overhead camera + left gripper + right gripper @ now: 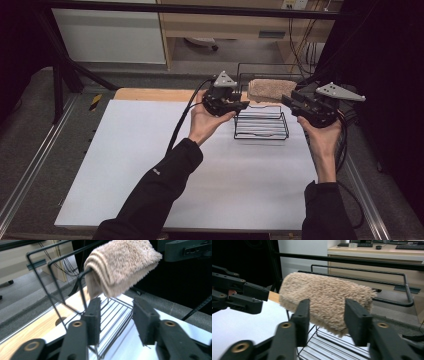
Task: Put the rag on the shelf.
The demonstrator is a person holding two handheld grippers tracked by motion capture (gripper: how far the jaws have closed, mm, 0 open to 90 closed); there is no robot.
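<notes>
Here both grippers stand with jaws spread and nothing between the pads. In the left gripper view the left gripper (117, 322) sits just below and short of the towel (121, 266); in the right gripper view the right gripper (328, 320) faces the towel's broad side, apart from it.

The main risk, as I judge it, is the towel sliding off. It hangs folded over one upper wire of the rack (261, 122), and its folds look thicker on one side of that wire, so a brush from a jaw or a trailing cable could drag it down onto the rack's base or the white table (150, 165). The rack is light wire and might shift or tip if a gripper catches its frame.

The towel itself is beige, thick and fluffy, folded into several layers, draped high at the far side of the table between the two grippers.
</notes>
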